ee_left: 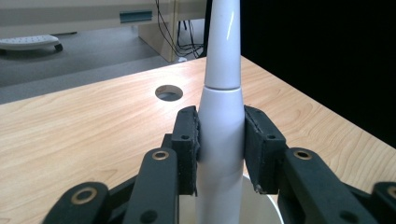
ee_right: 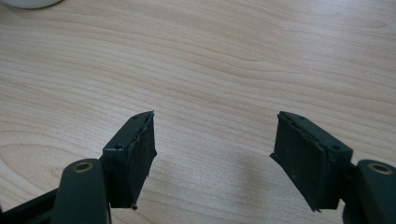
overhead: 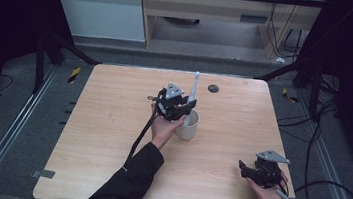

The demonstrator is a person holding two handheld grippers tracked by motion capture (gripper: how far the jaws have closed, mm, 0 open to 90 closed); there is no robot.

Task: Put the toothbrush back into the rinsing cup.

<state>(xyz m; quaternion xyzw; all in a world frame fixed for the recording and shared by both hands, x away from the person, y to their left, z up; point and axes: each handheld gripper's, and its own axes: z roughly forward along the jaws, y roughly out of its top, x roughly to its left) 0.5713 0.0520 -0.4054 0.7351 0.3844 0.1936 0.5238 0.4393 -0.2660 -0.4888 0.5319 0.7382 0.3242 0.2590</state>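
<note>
I am clamping my left gripper (ee_left: 221, 140) on a white electric toothbrush handle (ee_left: 222, 116), the two black pads pressing its smooth sides just below the seam where the thinner upper part begins. The handle is standing upright between the jaws, its lower end reaching down into a white cup (ee_left: 261, 210) whose rim is showing just under the pads. From above, my left gripper (overhead: 188, 107) is sitting near the middle of the table (overhead: 110, 137), the cup (overhead: 187, 126) at about five o'clock from it and touching my left hand (overhead: 164, 126), with the toothbrush (overhead: 193, 89) rising toward twelve o'clock.

The handle is glossy, round and tapering; the cup is plain, cylindrical and matte. The pads are looking rough and rubbery, with slightly ragged edges. The tabletop is pale wood grain, flat, with rounded corners.

My right gripper (ee_right: 212, 154) is hanging released, jaws wide apart with bare wood between them. From above it (overhead: 243, 168) is resting in my right hand (overhead: 267, 193) toward the four o'clock corner of the table, well apart from the cup.

A round dark hole (overhead: 213, 88) is lying near the far edge, at about one o'clock from the cup. Wide bare wood is stretching toward nine o'clock and toward the near edge, and between the two grippers.
</note>
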